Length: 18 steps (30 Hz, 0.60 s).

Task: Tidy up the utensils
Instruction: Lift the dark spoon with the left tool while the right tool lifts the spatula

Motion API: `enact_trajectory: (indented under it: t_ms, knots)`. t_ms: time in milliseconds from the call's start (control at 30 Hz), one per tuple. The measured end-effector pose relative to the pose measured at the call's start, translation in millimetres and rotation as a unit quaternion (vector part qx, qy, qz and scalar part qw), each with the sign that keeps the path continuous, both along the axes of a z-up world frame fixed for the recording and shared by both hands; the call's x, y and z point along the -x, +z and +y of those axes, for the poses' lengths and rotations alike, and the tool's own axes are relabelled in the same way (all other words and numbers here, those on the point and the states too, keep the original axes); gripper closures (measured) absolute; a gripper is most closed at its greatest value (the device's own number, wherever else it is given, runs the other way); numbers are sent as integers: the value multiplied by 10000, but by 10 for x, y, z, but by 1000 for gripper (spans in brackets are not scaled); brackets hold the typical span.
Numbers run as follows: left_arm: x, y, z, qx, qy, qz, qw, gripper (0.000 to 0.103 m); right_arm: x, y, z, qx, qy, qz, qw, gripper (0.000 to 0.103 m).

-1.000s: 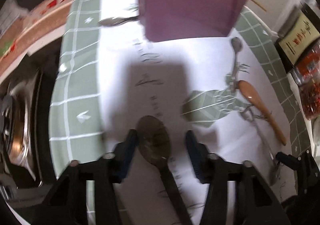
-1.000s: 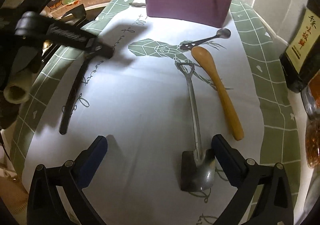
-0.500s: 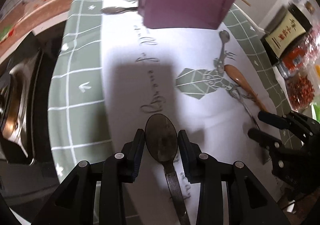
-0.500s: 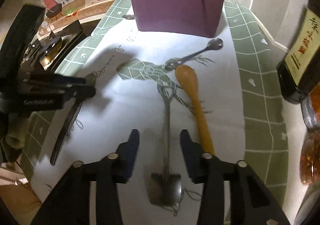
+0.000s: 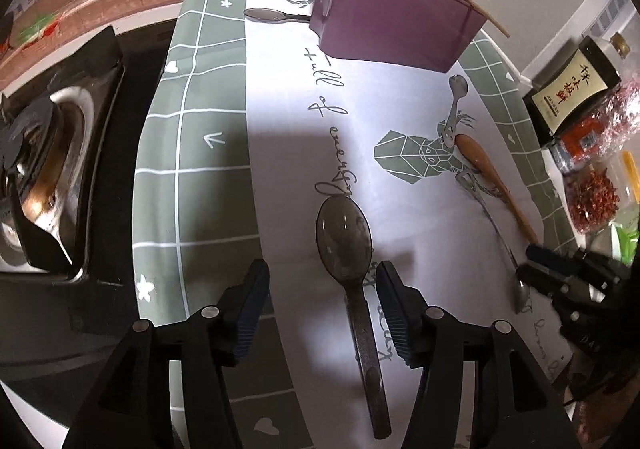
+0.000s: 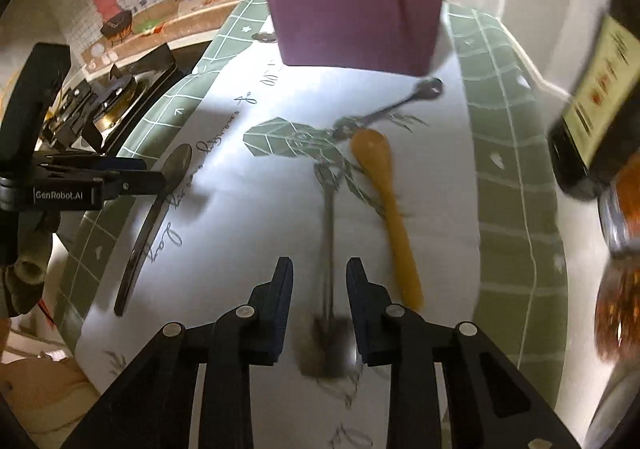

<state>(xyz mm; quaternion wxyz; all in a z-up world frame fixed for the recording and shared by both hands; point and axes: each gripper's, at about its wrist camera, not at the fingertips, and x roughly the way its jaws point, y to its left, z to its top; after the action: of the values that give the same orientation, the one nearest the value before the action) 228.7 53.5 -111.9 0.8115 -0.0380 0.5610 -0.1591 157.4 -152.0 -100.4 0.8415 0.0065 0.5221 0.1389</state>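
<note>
A green-checked cloth with a white printed centre (image 5: 200, 153) covers the counter, and at its far end stands a purple utensil holder (image 5: 394, 29) with chopsticks and a pale blue utensil poking out of the top. To the left of the cloth sits a gas stove (image 5: 52, 169). On the right edge stand a dark bottle with a cream label (image 5: 576, 89) and jars of red spice (image 5: 592, 201).

The left gripper (image 5: 320, 307) hangs over the near part of the cloth with its jaws parted; they have just been opening. A dark spoon (image 5: 346, 245) lies flat on the cloth between them, bowl pointing away, handle running back under the tool. Neither pad touches it, so it rests loose.

The right gripper (image 6: 320, 289) is over the right half of the cloth, its jaws having just drawn in close around the thin shaft of a shovel-shaped metal spoon (image 6: 329, 233). The picture is blurred there and a gap shows on each side of the shaft, so I cannot tell whether the pads actually pinch it. Its blade end lies nearest the tool, the looped handle farther off.

Just beside that spoon, to its right, lies a wooden spoon (image 6: 384, 205). Beyond both, a small metal spoon (image 6: 400, 103) lies slanted near the holder's front. Another metal spoon (image 5: 272, 15) lies at the holder's left side.
</note>
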Motion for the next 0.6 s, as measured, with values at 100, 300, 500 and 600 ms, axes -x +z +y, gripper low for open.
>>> enact_trajectory:
  t_ms: [100, 300, 500, 600]
  knots:
    - [7, -36, 6, 27, 36, 56, 10000, 46, 65, -73, -9, -68, -251, 10, 9997, 76]
    - [49, -33, 35, 47, 40, 111, 9999, 45, 180, -97, 183, 389, -16, -75, 9992, 56]
    - [59, -44, 34, 116, 37, 124, 9998, 44, 302, -172, 76, 624, -127, -38, 9980, 69]
    - [61, -57, 15, 78, 8, 141, 9999, 44, 266, -90, 70, 778, -200, -95, 9967, 73]
